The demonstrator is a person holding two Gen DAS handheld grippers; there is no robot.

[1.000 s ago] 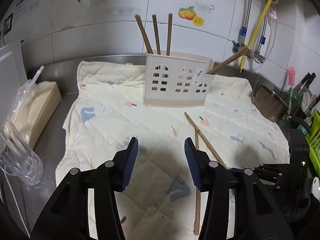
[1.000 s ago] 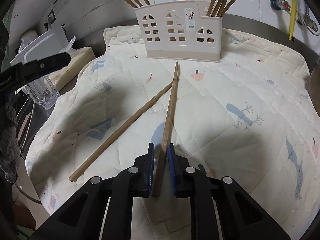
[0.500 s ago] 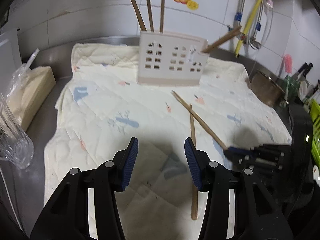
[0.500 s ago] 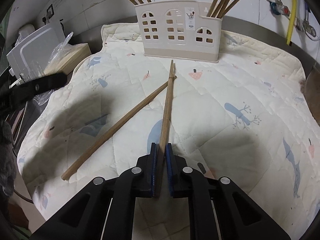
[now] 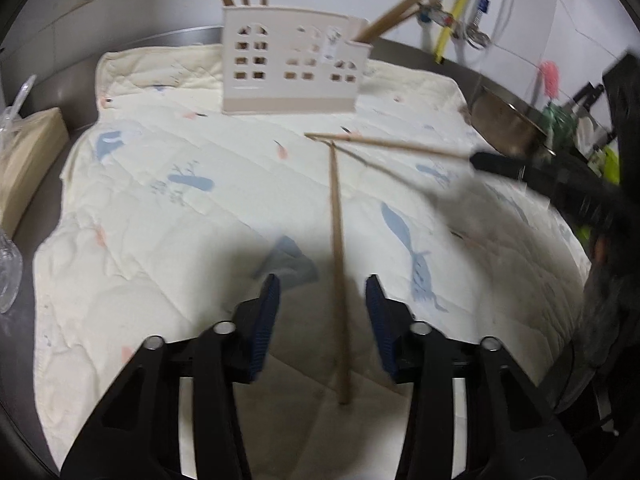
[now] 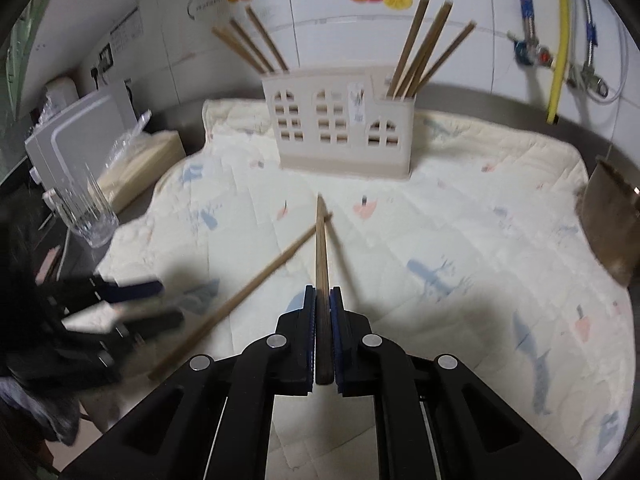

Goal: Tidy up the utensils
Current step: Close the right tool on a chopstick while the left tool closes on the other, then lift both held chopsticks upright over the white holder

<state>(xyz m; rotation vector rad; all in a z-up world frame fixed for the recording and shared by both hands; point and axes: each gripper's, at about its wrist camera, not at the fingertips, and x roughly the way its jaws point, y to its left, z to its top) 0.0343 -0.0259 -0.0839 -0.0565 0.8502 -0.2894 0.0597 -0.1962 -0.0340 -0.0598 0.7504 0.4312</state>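
A beige utensil holder [image 5: 292, 76] [image 6: 344, 120] stands at the back of the quilted cloth [image 5: 160, 200], with chopsticks upright in its left and right compartments. My right gripper [image 6: 322, 320] is shut on a brown chopstick [image 6: 321, 248], held raised and pointing at the holder. The left wrist view shows that raised chopstick [image 5: 392, 145] too. A second chopstick [image 5: 338, 272] [image 6: 248, 292] lies on the cloth between the fingers of my left gripper [image 5: 322, 312]. Its jaws are closing, and the pads stand clear of the stick.
A metal bowl [image 5: 508, 128] [image 6: 612, 216] sits at the cloth's right edge. A glass [image 6: 86, 208], a beige box [image 5: 24, 160] and a white appliance [image 6: 76, 140] stand to the left. Pipes [image 6: 558, 40] run down the tiled wall.
The right gripper has lifted its chopstick off the cloth. The left gripper has dropped and shifted right so the lying chopstick sits between its fingers, which have narrowed.
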